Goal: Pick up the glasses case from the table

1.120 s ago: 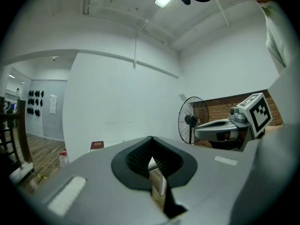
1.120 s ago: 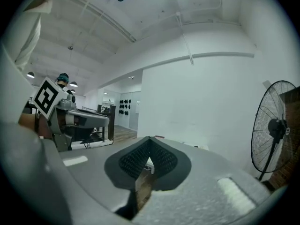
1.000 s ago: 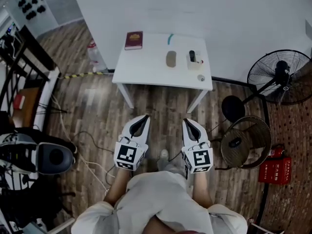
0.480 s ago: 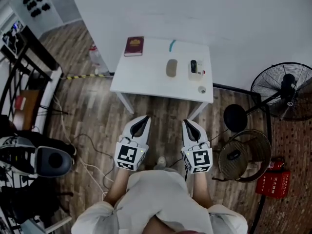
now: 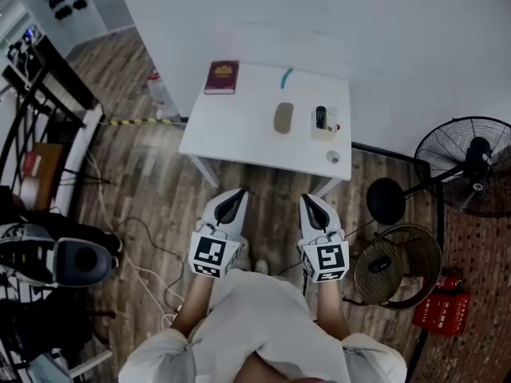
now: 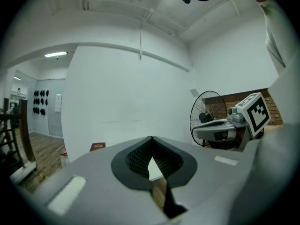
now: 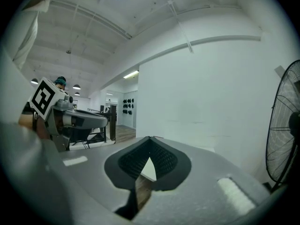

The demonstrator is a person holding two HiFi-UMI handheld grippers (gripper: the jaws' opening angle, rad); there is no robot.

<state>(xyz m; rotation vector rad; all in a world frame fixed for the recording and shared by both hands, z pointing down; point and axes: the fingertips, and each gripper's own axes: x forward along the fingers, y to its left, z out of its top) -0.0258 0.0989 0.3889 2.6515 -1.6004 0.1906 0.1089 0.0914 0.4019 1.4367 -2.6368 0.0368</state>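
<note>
The glasses case [image 5: 283, 118], a beige oval, lies on the white table [image 5: 231, 130] right of its middle. My left gripper [image 5: 238, 191] and right gripper [image 5: 306, 198] are held side by side over the wooden floor, just short of the table's near edge. Both are shut with nothing between the fingers. In the left gripper view the left gripper [image 6: 151, 137] has its jaws together at the tip, pointing roughly level at the table. The right gripper view shows the right gripper [image 7: 150, 137] the same way. The case itself is hidden in both gripper views.
On the table are a maroon book [image 5: 221, 77] at the far left, a teal item [image 5: 285, 78], a white box with a black object [image 5: 322, 122] and a small round thing [image 5: 333, 157]. A standing fan [image 5: 467, 154] and a second fan [image 5: 397, 263] stand right; cables and gear [image 5: 76, 262] left.
The table has come closer in the head view and both grippers have advanced toward it, side by side. Both have stayed shut.
</note>
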